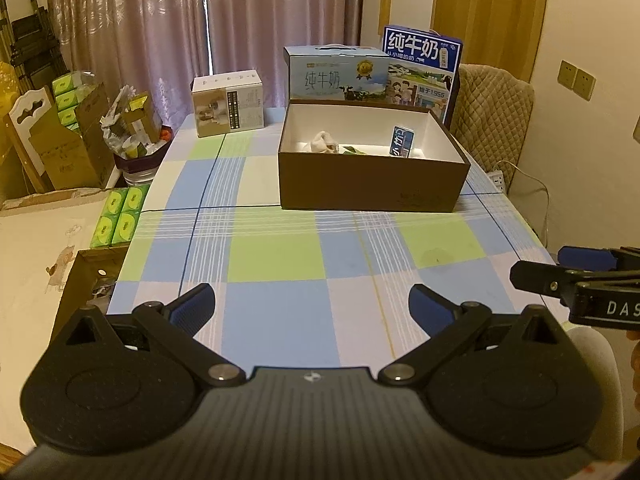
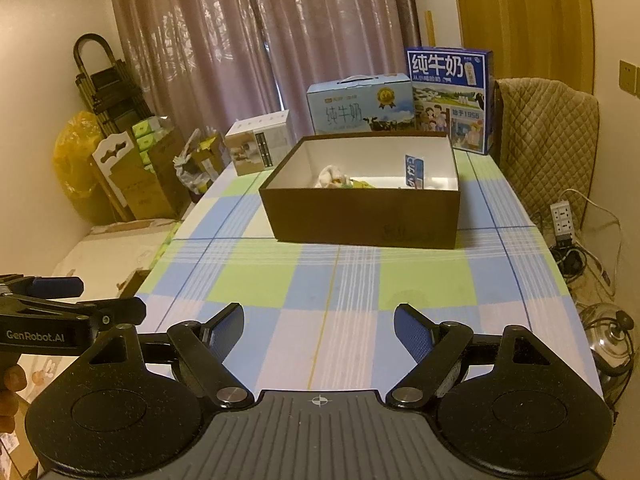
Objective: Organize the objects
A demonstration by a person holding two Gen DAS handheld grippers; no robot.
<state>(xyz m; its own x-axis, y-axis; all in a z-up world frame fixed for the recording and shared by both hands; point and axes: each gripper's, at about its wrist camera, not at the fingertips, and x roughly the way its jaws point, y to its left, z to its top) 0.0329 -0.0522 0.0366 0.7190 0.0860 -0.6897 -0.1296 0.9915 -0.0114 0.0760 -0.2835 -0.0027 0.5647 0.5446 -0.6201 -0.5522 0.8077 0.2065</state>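
A brown open box [image 1: 368, 188] [image 2: 360, 220] stands on the checked tablecloth [image 1: 280, 256] [image 2: 340, 280]. Inside it lie a whitish soft bundle [image 1: 322, 142] [image 2: 330, 178], something green [image 1: 354, 151] [image 2: 362, 184], and a small blue carton [image 1: 401, 141] [image 2: 414, 171] standing upright. My left gripper [image 1: 312, 300] hovers open over the near part of the cloth, nothing between its blue pads. My right gripper [image 2: 319, 320] is open too and holds nothing, well short of the box. Each gripper shows at the edge of the other's view, the right gripper [image 1: 560, 268] and the left gripper [image 2: 100, 300].
Behind the box stand two milk cartons [image 1: 340, 76] [image 1: 424, 68] and a white carton [image 1: 228, 104]. Cardboard boxes, green tissue packs [image 1: 118, 216] and a bin of rubbish [image 1: 136, 136] crowd the left side. A quilted chair [image 2: 548, 140], a power strip [image 2: 562, 216] and a pot lid [image 2: 608, 332] sit right.
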